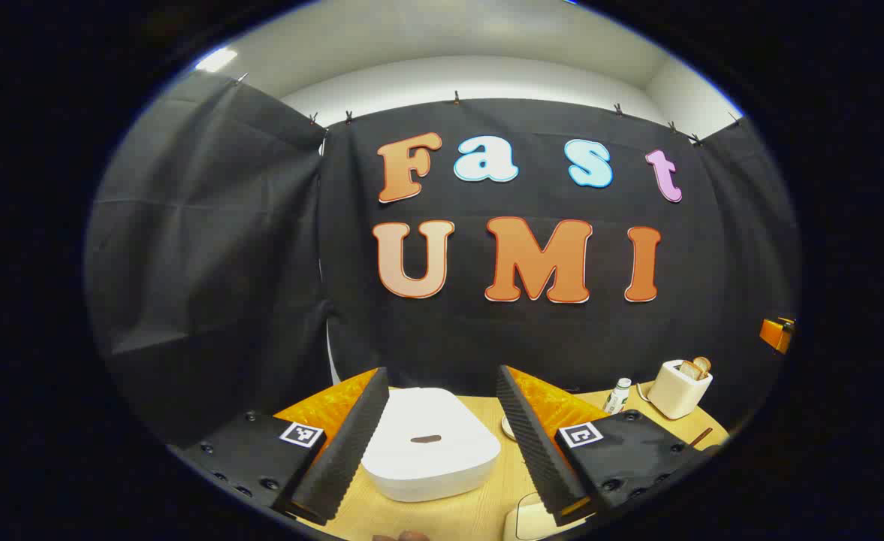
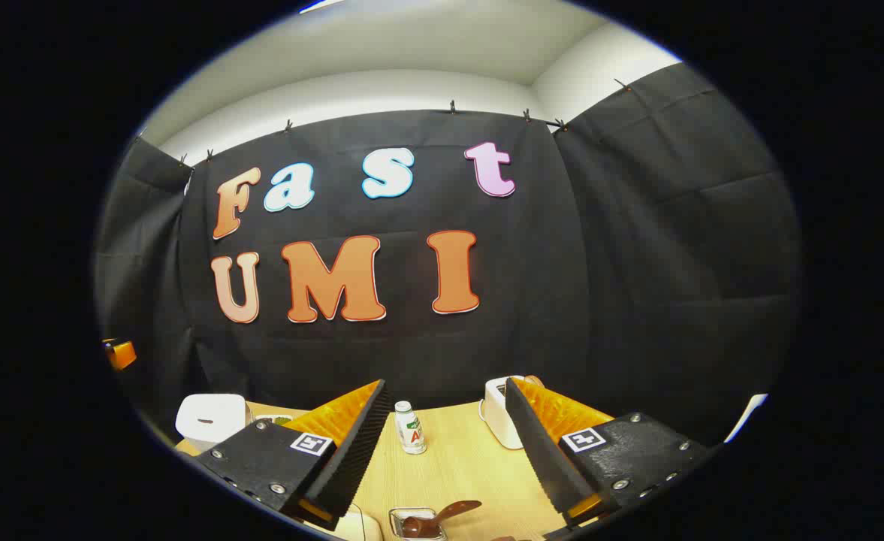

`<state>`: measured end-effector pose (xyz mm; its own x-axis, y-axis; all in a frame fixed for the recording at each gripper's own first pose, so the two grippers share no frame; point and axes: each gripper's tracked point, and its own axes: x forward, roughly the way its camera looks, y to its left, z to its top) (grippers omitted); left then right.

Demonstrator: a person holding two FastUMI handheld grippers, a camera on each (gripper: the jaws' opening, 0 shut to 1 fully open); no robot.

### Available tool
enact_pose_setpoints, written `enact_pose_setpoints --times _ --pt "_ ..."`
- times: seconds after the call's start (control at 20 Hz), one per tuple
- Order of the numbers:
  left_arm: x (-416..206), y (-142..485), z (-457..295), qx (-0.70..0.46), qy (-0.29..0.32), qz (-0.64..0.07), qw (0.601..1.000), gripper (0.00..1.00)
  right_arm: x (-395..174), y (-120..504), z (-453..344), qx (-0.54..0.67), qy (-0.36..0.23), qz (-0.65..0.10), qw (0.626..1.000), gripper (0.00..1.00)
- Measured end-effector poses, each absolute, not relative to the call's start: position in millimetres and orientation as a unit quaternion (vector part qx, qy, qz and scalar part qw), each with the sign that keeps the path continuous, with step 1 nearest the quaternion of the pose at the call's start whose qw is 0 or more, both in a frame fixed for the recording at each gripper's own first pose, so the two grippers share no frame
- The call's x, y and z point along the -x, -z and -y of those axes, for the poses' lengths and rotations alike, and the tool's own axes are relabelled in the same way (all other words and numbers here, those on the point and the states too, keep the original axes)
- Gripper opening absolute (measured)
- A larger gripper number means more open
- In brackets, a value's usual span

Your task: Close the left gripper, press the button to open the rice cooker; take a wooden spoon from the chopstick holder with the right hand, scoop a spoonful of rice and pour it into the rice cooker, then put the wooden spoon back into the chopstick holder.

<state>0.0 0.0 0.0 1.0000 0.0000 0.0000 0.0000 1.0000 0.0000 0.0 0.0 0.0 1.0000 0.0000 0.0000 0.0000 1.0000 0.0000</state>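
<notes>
The white rice cooker sits with its lid down on the wooden table, a dark slot on top. My left gripper is open, and the cooker lies between its two fingers, just below and ahead of them. In the right gripper view the rice cooker stands far left. My right gripper is open and holds nothing. Below it, near the table's front edge, a dark brown wooden spoon rests in a small clear container.
A white toaster with bread in it stands at the back of the table. A small bottle stands next to it. A white object lies at the near edge. An orange item hangs far right.
</notes>
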Motion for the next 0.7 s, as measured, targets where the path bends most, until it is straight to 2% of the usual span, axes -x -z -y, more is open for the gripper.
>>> enact_pose_setpoints --times 0.3,0.35,0.4,0.7 --pt "8.5 -1.7 -16.4 0.002 0.009 0.001 1.0 0.99 12.7 -14.2 -18.5 0.019 -0.003 0.01 1.0 0.95" --pt "10.2 -1.2 -16.7 0.004 0.012 0.001 1.0 0.99 16.4 -14.4 -19.6 0.019 -0.004 0.009 1.0 1.0" --pt "12.6 -2.3 -15.9 0.003 0.013 0.002 1.0 0.99 19.4 -16.2 -20.4 0.018 -0.005 0.009 1.0 0.95" --pt "17.7 -16.2 -21.4 0.005 0.015 0.016 1.0 0.98 30.6 -25.6 -21.0 0.024 -0.006 0.014 1.0 0.95"
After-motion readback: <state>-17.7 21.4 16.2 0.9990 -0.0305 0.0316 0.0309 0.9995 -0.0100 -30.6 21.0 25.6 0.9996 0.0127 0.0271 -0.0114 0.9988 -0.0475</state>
